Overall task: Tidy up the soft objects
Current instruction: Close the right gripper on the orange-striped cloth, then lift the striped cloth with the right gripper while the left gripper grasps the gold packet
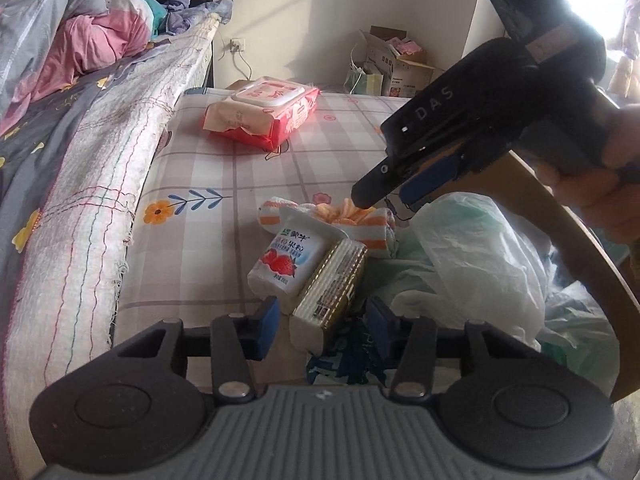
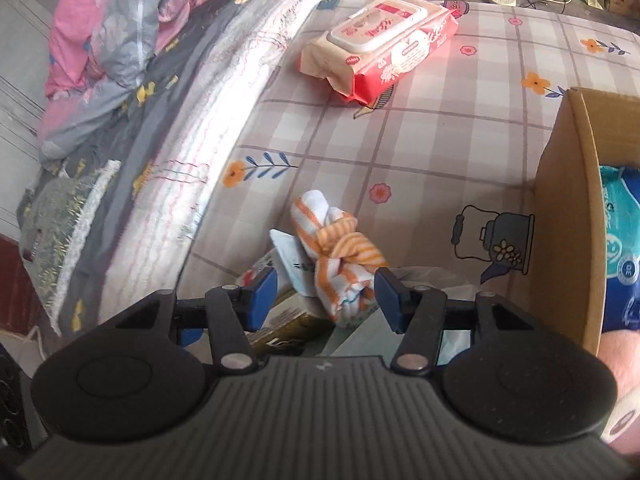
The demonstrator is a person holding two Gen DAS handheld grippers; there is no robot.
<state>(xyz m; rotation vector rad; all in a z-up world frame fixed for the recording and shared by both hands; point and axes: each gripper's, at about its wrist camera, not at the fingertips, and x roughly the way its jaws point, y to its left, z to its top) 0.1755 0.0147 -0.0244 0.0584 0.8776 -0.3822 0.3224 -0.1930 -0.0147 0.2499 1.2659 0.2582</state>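
A knotted orange-striped towel (image 2: 340,254) lies on the checked sheet, with my right gripper (image 2: 326,300) open around its lower end; the left pad stands clear of it. In the left wrist view the right gripper (image 1: 382,198) tips down onto the towel (image 1: 360,222). My left gripper (image 1: 323,320) is open, and its pads flank a gold and white tissue pack (image 1: 332,292) with a narrow gap on the left. A strawberry-print pouch (image 1: 282,258) leans on that pack. A red wet-wipes pack (image 1: 264,116) lies farther back on the sheet.
A cardboard box (image 2: 568,200) stands at the right and holds a blue packet (image 2: 620,232). A crumpled white plastic bag (image 1: 480,248) sits beside the pile. Rolled bedding and a pink and grey quilt (image 1: 80,40) fill the left side. Boxes and cables lie on the floor beyond.
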